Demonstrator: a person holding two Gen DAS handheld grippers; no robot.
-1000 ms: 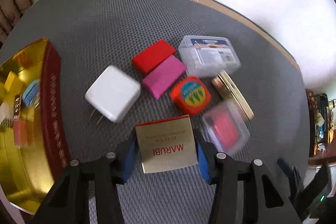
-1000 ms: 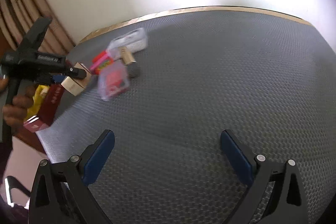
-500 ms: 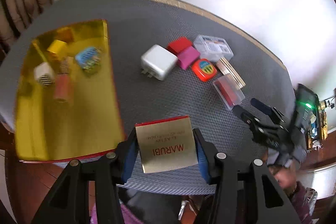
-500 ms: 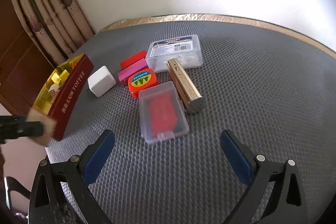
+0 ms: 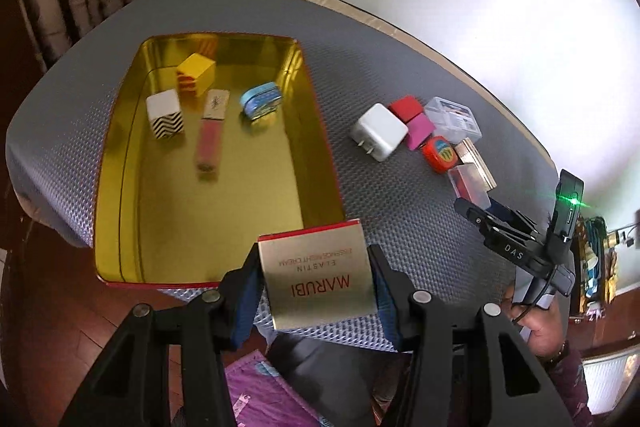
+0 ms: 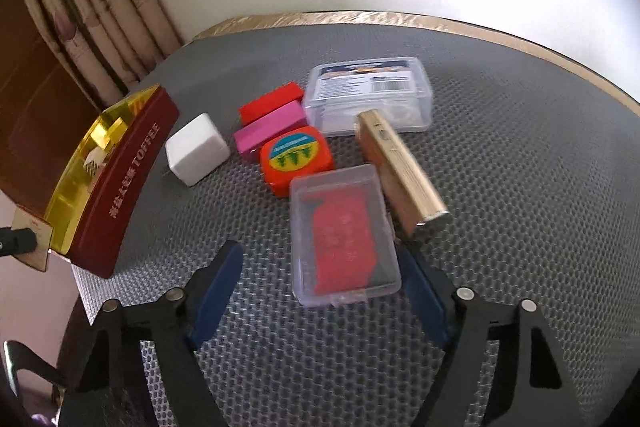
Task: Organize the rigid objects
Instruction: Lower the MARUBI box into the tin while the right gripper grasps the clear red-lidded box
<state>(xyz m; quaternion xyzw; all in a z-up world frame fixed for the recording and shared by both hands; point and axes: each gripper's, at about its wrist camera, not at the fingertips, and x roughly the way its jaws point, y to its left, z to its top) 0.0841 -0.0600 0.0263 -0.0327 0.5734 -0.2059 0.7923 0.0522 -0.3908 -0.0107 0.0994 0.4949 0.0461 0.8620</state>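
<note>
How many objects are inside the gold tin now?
4, all toward the tin's far end: yellow box, zigzag-patterned box, pink tube, blue oval tin. None seems hidden.

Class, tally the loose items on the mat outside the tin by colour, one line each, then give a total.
Red: 2, block and tape measure
Pink: 1, block
White: 1, charger
Clear: 2, large case and small case
Gold: 1, bar
Total: 7

Tin [image 5: 320, 131] left of charger [image 5: 378, 135], items inside
</note>
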